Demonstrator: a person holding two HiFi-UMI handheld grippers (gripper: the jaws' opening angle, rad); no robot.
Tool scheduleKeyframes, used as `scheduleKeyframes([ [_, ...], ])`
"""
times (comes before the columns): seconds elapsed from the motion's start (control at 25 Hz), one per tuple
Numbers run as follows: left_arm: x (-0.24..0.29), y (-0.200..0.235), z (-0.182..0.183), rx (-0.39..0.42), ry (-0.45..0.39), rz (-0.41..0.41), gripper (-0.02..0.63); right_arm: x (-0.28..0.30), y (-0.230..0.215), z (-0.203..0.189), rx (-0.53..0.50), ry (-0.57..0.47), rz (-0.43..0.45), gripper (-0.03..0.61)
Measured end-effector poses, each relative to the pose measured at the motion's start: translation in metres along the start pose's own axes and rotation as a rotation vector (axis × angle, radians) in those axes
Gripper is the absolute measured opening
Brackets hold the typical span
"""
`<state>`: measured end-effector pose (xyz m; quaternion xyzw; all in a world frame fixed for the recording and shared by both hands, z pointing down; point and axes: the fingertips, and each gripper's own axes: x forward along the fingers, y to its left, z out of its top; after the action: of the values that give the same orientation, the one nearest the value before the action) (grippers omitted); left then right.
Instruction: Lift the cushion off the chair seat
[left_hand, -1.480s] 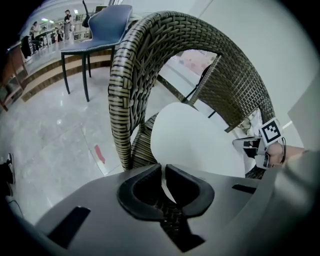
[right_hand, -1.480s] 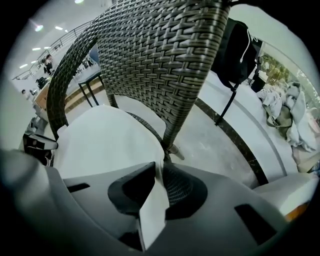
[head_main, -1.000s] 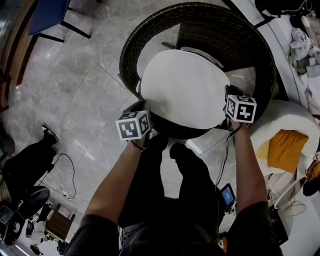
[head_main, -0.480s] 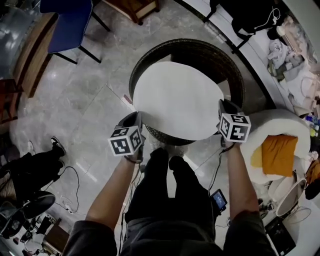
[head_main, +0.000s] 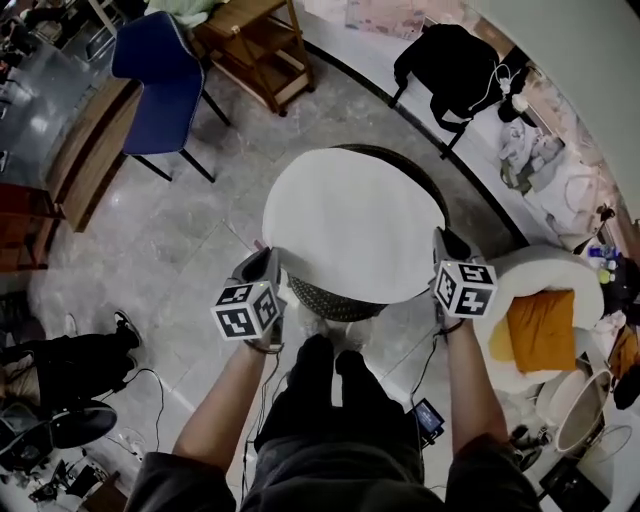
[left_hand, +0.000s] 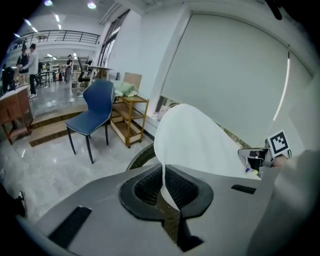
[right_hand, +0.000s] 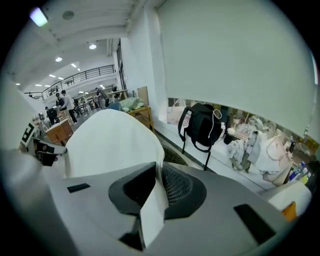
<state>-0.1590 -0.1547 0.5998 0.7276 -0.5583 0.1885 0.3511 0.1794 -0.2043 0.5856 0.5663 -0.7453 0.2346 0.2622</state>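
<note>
The round white cushion (head_main: 350, 220) hangs in the air above the dark wicker chair (head_main: 338, 300), covering most of it in the head view. My left gripper (head_main: 268, 270) is shut on the cushion's near left edge and my right gripper (head_main: 440, 248) is shut on its near right edge. In the left gripper view the cushion (left_hand: 195, 145) rises from the closed jaws of the left gripper (left_hand: 164, 187). In the right gripper view a fold of the cushion (right_hand: 110, 140) is pinched in the right gripper (right_hand: 154, 195).
A blue chair (head_main: 155, 60) and a wooden shelf cart (head_main: 255, 40) stand at the back left. A black bag (head_main: 455, 65) hangs at the back right. A white pouf with an orange pillow (head_main: 540, 330) lies at the right. A person (head_main: 70, 360) sits on the floor left.
Both grippers have risen together with the cushion held between them. The cushion has come up off the wicker seat, and the chair now lies farther below.
</note>
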Motion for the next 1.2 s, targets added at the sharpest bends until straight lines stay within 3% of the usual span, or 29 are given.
scheduleKeyframes([
  [0.28,-0.051,-0.037,0.069,0.090,-0.121,-0.026,0.023,-0.059,-0.007,0.065,0.006,-0.133,-0.014,0.046],
  [0.72,-0.133,-0.088,0.174,0.160,-0.351,-0.066,0.021,-0.158,-0.012,0.172,-0.001,-0.382,-0.028,0.046],
  [1.2,-0.211,-0.140,0.253,0.232,-0.565,-0.116,0.021,-0.251,-0.018,0.240,-0.014,-0.598,-0.067,0.044],
])
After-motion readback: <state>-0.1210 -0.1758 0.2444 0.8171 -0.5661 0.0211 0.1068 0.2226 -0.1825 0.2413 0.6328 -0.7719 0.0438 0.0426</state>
